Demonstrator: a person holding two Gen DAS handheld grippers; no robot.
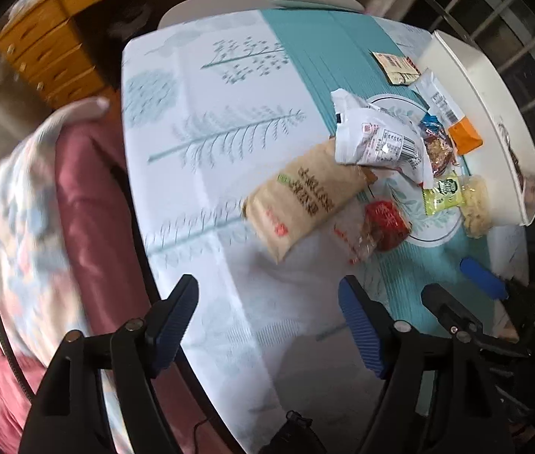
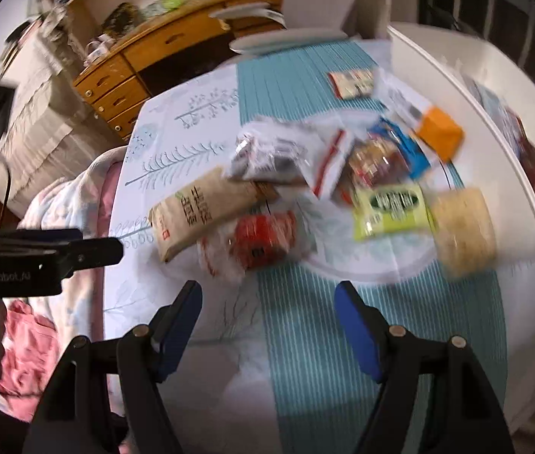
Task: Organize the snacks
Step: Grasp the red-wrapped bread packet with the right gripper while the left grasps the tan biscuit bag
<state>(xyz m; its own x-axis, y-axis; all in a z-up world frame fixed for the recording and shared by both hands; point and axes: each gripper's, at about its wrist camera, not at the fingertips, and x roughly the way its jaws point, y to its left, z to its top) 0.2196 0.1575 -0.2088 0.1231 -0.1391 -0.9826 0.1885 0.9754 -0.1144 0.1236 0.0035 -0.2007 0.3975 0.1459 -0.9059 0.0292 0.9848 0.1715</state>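
Both sets of fingers released, nothing between the pads. Left gripper [image 1: 267, 321] spread wide above bare patterned cloth on the worktop [image 1: 207, 75]; right gripper [image 2: 267, 325] likewise spread, above the teal striped band of the cloth.

Just ahead of the left fingers and a little to their right: a tan paper pouch [image 1: 305, 204], lying flat and slanting away, its far end tucked under a crumpled white packet [image 1: 377, 140]. Beside the pouch's near end, a red packet in clear wrap [image 1: 384, 223]. Beyond those, a green-labelled packet [image 1: 443, 196], a pale noodle block [image 1: 475, 204], an orange packet [image 1: 464, 134] and a small brown-and-cream sachet [image 1: 396, 66] farther off. Far right of the fingers, a white bin [image 1: 486, 87], seemingly the place for the sorted snacks, with something dark already inside.

Straight ahead of the right fingers: the same red packet [image 2: 263, 236]; the tan pouch [image 2: 207, 208] ahead and left; the green packet [image 2: 392, 210] and noodle block [image 2: 464, 227] ahead and right, close to the bin wall [image 2: 475, 75]. Left gripper's black body visible at far left of that view.

Likely step: approach for a first pick. Best to take one loose item from the near edge of the pile, probably the red packet or the pouch. For the pouch, close across its narrow width near the free end and slide it clear of the white packet before lifting, to avoid dragging neighbours. Crinkly wrappers apt to slip; grip near the middle, not a sealed edge. Keep the two grippers apart while reaching.
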